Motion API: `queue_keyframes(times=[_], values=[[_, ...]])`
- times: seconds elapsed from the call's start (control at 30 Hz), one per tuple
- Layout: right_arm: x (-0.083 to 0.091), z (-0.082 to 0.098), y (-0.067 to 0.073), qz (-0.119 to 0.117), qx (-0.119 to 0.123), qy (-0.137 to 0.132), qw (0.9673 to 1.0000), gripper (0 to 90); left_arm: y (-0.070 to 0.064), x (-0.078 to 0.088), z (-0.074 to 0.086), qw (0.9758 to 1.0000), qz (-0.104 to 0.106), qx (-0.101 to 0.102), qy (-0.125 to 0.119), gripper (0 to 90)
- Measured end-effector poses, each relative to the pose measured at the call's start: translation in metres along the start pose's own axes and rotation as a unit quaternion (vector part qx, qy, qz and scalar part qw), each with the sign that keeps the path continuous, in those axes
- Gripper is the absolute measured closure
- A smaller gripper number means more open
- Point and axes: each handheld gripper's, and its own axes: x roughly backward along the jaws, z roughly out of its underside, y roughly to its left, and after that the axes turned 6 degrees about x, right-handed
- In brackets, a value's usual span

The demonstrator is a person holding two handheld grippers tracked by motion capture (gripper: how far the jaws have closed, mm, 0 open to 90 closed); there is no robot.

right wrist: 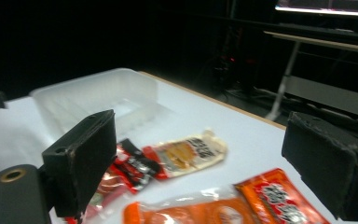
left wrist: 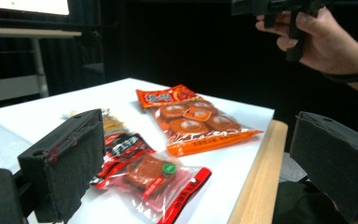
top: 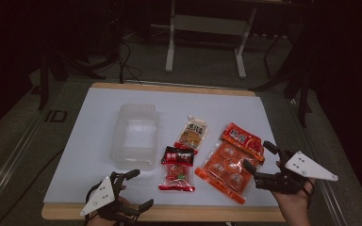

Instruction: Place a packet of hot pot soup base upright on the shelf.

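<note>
Orange snack bag (right wrist: 223, 210) cut off by bottom edge, blurred

A large orange snack bag (top: 229, 162) lies flat at the frame's lower right; a small red packet (top: 177, 170) lies flat just left of it.

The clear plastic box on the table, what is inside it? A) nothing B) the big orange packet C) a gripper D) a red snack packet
A: the clear plastic box has a bare bottom, and all the snack packets, like the big orange packet, lie on the white table to its right.
</note>
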Motion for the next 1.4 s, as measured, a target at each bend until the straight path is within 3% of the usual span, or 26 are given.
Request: queue_keyframes(times=[0.13, 0.43, 0.6, 0.73, 0.77, 0.87, 1.0, 1.4], values=[[-0.008, 0.003, -0.014, 0.014, -0.002, 0.013, 0.9998, 10.4, 0.003, 0.0, 0.0, 0.9998, -0.01, 0.015, 0.004, 3.6], [-0.026, 0.017, -0.042, 0.035, -0.011, 0.045, 0.9983, 14.1, 0.003, 0.0, 0.0, 0.9999, -0.013, 0.009, 0.005, 3.6], [-0.038, 0.032, -0.063, 0.057, -0.024, 0.072, 0.9955, 14.5, 0.002, -0.001, 0.001, 0.9999, -0.011, 0.008, 0.008, 3.6], [-0.041, 0.038, -0.07, 0.06, -0.032, 0.077, 0.9947, 14.5, 0.003, -0.002, 0.001, 0.9999, -0.011, 0.008, 0.009, 3.6], [-0.047, 0.046, -0.079, 0.065, -0.045, 0.087, 0.993, 14.5, 0.003, -0.002, 0.001, 0.9999, -0.01, 0.009, 0.01, 3.6], [-0.051, 0.051, -0.084, 0.069, -0.05, 0.097, 0.9917, 14.5, 0.003, -0.002, 0.001, 0.9999, -0.011, 0.008, 0.011, 3.6], [-0.06, 0.065, -0.097, 0.083, -0.06, 0.121, 0.9874, 17.4, 0.003, -0.002, 0.001, 0.9998, -0.011, 0.008, 0.012, 3.6], [-0.075, 0.099, -0.119, 0.094, -0.095, 0.163, 0.9775, 21.9, 0.003, -0.003, 0.002, 0.9997, -0.01, 0.006, 0.019, 3.6]])
